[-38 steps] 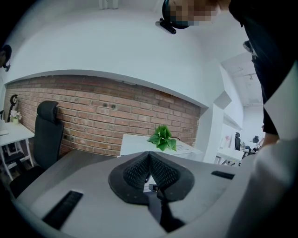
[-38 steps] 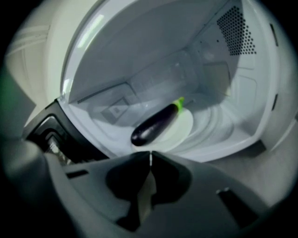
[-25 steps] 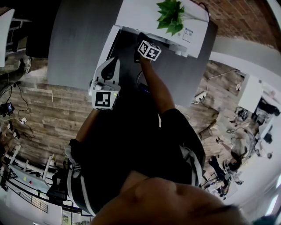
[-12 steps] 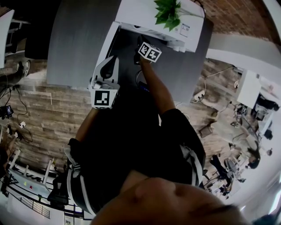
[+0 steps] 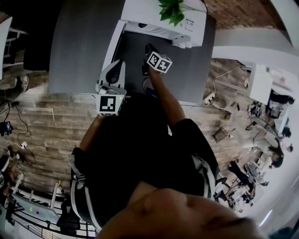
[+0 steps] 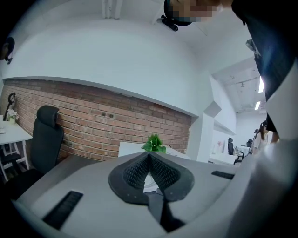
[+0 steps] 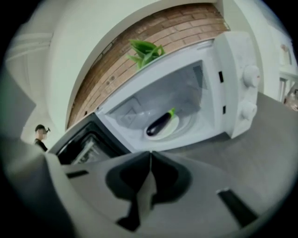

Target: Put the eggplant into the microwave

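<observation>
The dark purple eggplant (image 7: pixel 159 123) with a green stem lies on a white plate (image 7: pixel 173 128) inside the open white microwave (image 7: pixel 233 88). My right gripper (image 7: pixel 150 153) is shut and empty, a short way in front of the opening and pointing down at it. In the head view the right gripper (image 5: pixel 148 48) hovers over the grey table just before the microwave (image 5: pixel 159 23). My left gripper (image 5: pixel 119 63) is to its left above the table, shut with nothing in it. The left gripper (image 6: pixel 149 154) looks level across the room.
The microwave door (image 7: pixel 86 144) hangs open at the left of the cavity. A green plant (image 5: pixel 172 10) stands on top of the microwave. The grey table (image 5: pixel 84 42) ends at a wooden floor; a black office chair (image 6: pixel 46 135) stands by a brick wall.
Both grippers have drawn back from the microwave toward the person and risen a little. The right gripper has left the opening, with the eggplant lying inside.
</observation>
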